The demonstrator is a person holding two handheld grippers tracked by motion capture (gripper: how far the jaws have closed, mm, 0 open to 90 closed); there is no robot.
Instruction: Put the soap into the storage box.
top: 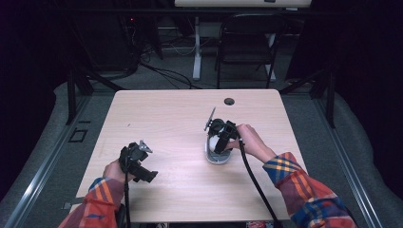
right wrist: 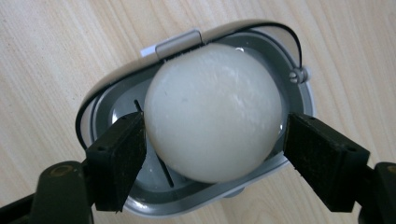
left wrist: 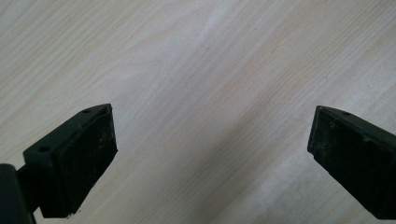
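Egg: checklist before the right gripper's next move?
1. Egg seated in the slicer: ok.
2. Slicer flat on the table: ok.
3. Right gripper centred, one jaw on either side of the egg: ok.
4. Both pads clear of the egg: cannot tell. One shows a slim gap, while the other sits right at the egg's edge.
5. Left gripper open over bare table, nothing between its jaws: ok.
6. Left gripper well away from the slicer in the high view: ok.
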